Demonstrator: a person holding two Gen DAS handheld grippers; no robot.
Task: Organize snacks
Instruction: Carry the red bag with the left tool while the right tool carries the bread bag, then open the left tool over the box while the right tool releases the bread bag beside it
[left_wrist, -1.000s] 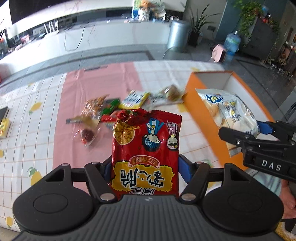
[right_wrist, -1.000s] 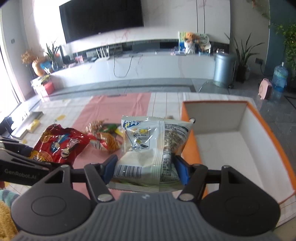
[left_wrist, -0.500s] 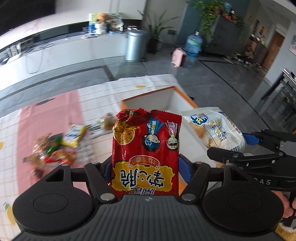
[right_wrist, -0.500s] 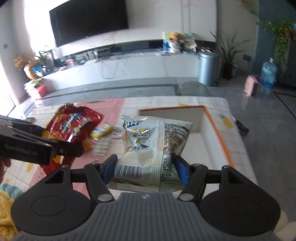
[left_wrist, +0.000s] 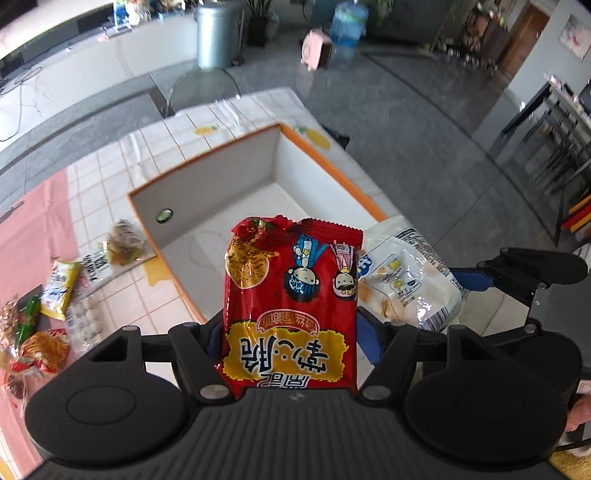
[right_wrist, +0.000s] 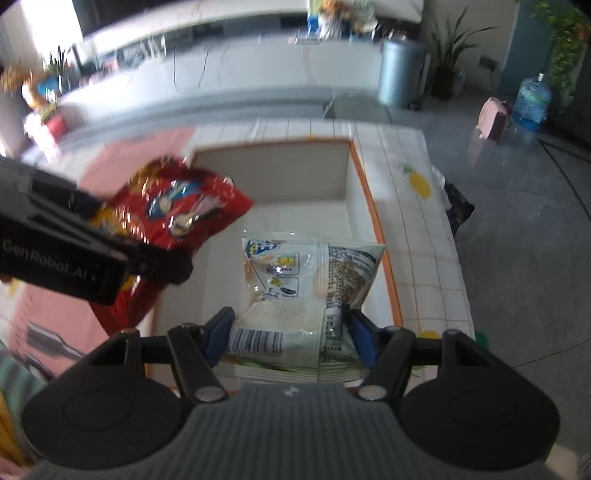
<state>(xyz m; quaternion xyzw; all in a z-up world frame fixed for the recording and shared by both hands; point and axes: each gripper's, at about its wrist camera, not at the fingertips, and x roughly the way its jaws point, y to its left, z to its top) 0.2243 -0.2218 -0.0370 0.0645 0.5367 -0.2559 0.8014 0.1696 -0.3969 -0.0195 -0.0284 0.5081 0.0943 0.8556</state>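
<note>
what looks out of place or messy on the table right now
Loose small snack packets lie scattered on the tablecloth left of the orange box, not yet sorted. The box looks empty. The red bag and white bag are held squarely; nothing spilled or torn.

The red snack packet (left_wrist: 291, 306) hides part of the orange box (left_wrist: 365, 201) floor. Left of the box, the loose snacks (left_wrist: 40, 317) run off the frame. In the right wrist view the packet (right_wrist: 173, 218) is motion-blurred.

Bright daylight, fisheye bending, right view blurred
</note>
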